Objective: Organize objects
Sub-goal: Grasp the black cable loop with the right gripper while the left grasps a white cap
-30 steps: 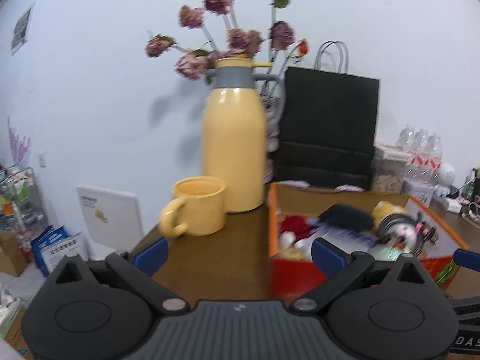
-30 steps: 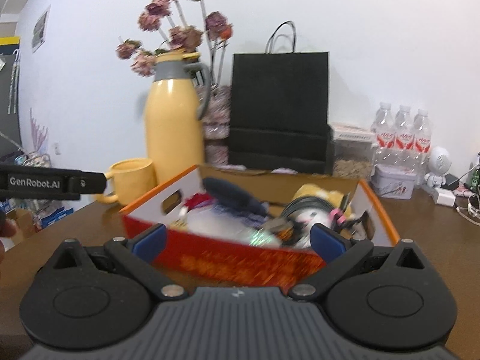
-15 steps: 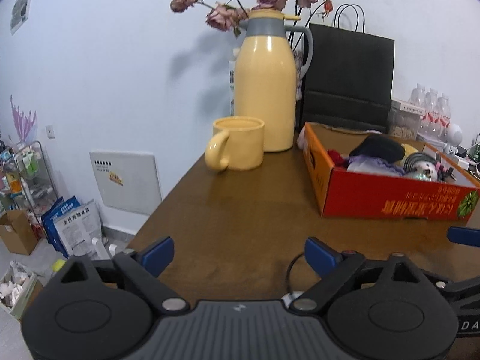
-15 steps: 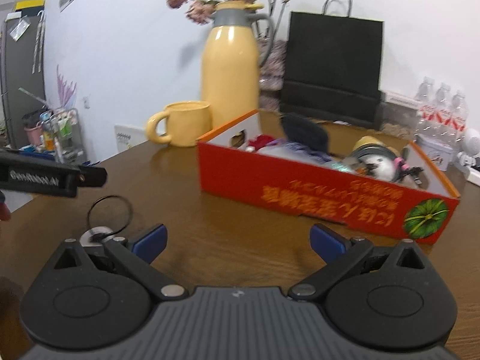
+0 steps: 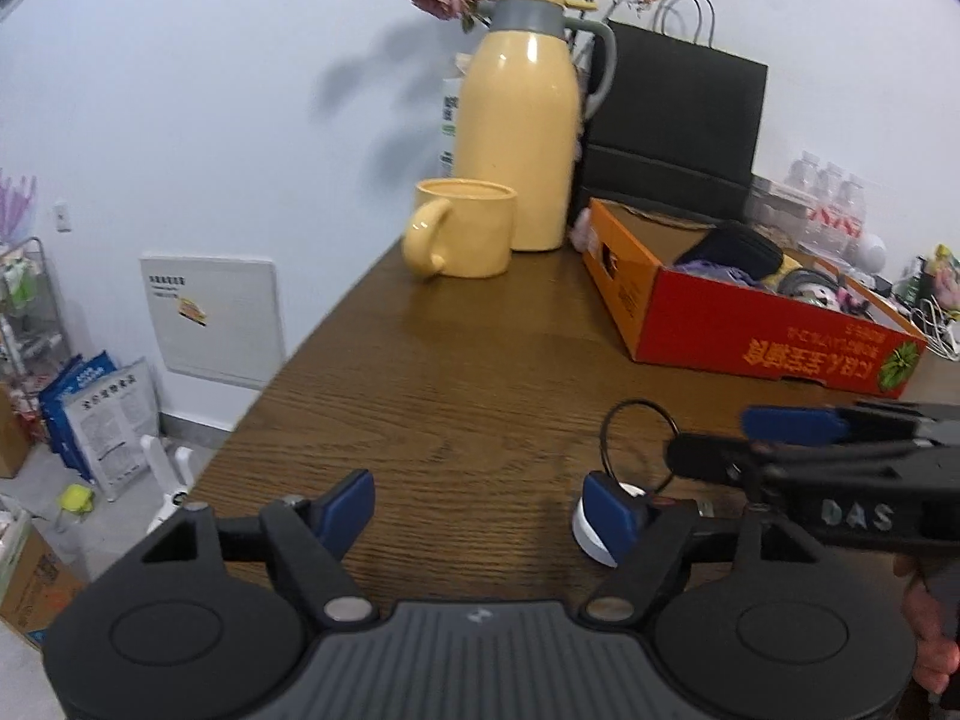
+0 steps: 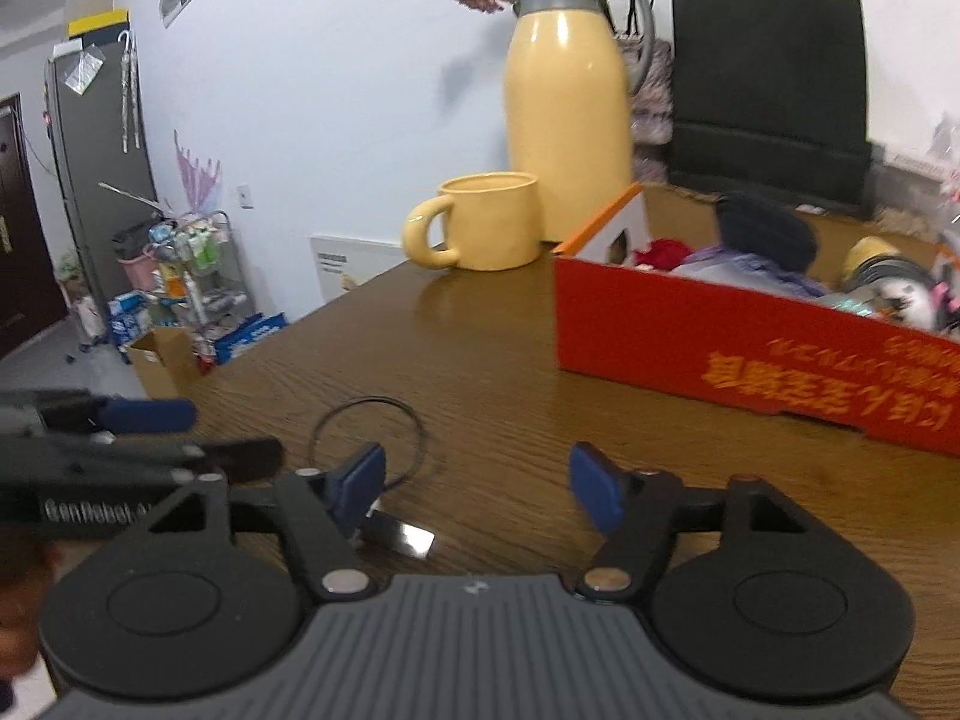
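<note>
- The left gripper (image 5: pixel 483 510) hangs low over the desk (image 5: pixel 456 384), jaws spread wide, holding nothing.
- A small white device (image 5: pixel 591 531) with a black cord loop (image 5: pixel 636 429) lies on the desk between the 2 grippers.
- The right gripper (image 6: pixel 477 486) is also spread and holds nothing.
- A red box (image 6: pixel 750 348) of items sits farther right.

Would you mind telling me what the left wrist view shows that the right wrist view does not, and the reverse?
Only the left wrist view shows the white puck by its own claw's right finger, the water bottles, and the right claw from the side. Only the right wrist view shows the shiny flat piece, the dark door and the left claw from the side. Both show the mug, flask, red box, black bag and cord loop.
</note>
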A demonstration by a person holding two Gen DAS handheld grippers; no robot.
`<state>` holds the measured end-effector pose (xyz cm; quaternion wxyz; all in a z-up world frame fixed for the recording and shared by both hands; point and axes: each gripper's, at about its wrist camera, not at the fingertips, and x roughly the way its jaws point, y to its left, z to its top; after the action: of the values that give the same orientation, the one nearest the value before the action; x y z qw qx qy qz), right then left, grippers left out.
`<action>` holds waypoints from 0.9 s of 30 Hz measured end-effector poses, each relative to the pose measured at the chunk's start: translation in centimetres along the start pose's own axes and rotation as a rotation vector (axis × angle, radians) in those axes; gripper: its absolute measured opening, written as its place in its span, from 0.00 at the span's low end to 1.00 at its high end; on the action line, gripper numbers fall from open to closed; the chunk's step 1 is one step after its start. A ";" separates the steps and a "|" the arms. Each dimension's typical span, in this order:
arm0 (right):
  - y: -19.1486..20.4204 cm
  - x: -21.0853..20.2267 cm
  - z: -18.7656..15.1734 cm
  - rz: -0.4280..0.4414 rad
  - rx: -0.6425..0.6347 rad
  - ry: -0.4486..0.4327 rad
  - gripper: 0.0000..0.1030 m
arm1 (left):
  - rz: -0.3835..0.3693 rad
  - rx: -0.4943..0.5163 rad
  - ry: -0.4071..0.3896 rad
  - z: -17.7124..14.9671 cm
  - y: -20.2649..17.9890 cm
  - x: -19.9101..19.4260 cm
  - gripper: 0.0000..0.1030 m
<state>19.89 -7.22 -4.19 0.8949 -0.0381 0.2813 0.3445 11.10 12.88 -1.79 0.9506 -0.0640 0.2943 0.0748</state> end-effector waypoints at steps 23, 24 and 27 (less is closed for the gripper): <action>-3.6 -1.9 -0.8 -0.031 0.084 -0.057 0.04 | 0.002 0.047 0.004 -0.4 -1.8 1.0 0.68; -4.2 -2.4 -0.9 -0.041 0.095 -0.067 0.04 | -0.001 0.043 0.000 -0.6 -2.0 0.8 0.66; -5.9 -3.6 -1.2 -0.071 0.129 -0.098 0.04 | -0.032 0.037 -0.029 -0.8 -2.9 0.3 0.71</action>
<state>20.88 -14.22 -4.04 0.9198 0.0268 0.2573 0.2952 11.40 9.99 -2.34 0.9568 -0.0503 0.2809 0.0550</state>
